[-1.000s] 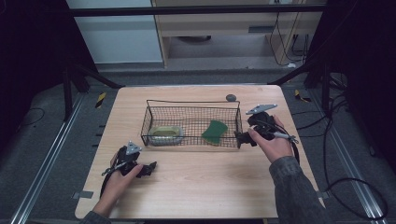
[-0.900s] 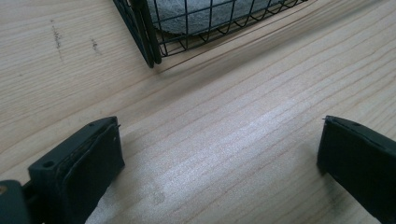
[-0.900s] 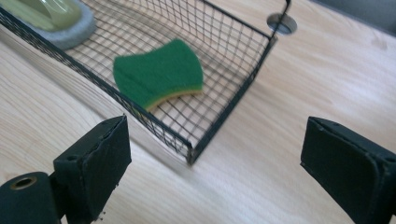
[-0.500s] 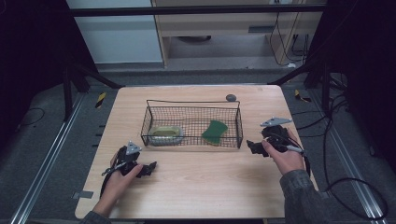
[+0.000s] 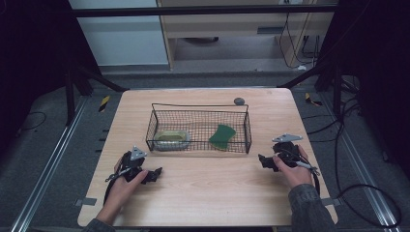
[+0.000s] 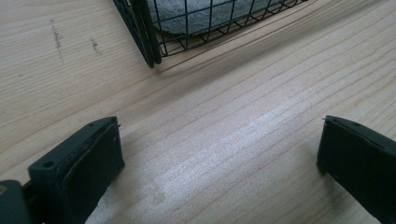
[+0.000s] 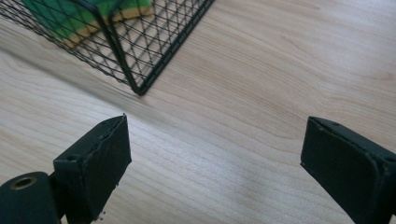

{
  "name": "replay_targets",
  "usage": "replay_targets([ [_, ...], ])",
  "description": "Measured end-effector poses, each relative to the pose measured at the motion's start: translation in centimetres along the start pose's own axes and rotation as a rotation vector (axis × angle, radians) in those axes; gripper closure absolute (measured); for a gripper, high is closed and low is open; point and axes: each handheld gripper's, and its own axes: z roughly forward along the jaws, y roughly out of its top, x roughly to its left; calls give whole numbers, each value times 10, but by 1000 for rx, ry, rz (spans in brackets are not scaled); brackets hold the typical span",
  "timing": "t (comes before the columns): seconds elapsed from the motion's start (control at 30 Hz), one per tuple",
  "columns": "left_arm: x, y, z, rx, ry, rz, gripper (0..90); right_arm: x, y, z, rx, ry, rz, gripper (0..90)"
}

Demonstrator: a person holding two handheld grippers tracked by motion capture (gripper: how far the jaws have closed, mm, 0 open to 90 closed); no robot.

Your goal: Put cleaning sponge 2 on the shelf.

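Observation:
A black wire basket [image 5: 246,126] stands in the middle of the wooden table. Inside it lie a green sponge [image 5: 222,136] with a yellow underside [image 7: 133,10] and a pale grey-green pad [image 5: 171,138], also seen through the mesh [image 6: 187,18]. My left gripper [image 5: 153,174] rests on the table in front of the basket's left corner [image 6: 147,51], jaws wide apart over bare wood [image 6: 219,154]. My right gripper [image 5: 264,161] sits just right of the basket's near right corner [image 7: 135,86], open with nothing between its jaws.
A small dark round object [image 5: 239,101] lies on the table behind the basket near the far edge. Bare wood [image 5: 212,193] stretches between the two hands. The table's edges drop to a grey floor with rails and cables.
My right gripper has drawn back from the basket's right end toward the near right of the table and lowered. The left gripper has stayed put.

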Motion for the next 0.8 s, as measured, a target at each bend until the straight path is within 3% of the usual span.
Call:
replay_targets([
  [0.1, 0, 0, 0, 0, 1, 0, 0, -5, -5, 7, 6, -34, 9, 84],
  [0.3, 0, 0, 0, 0, 1, 0, 0, -13, -14, 17, -25, -61, 66, 79],
  [0.6, 0, 0, 0, 0, 0, 0, 0, -17, -21, 31, -54, -110, 113, 73],
  [0.8, 0, 0, 0, 0, 1, 0, 0, -19, -22, 36, -44, -104, 143, 67],
])
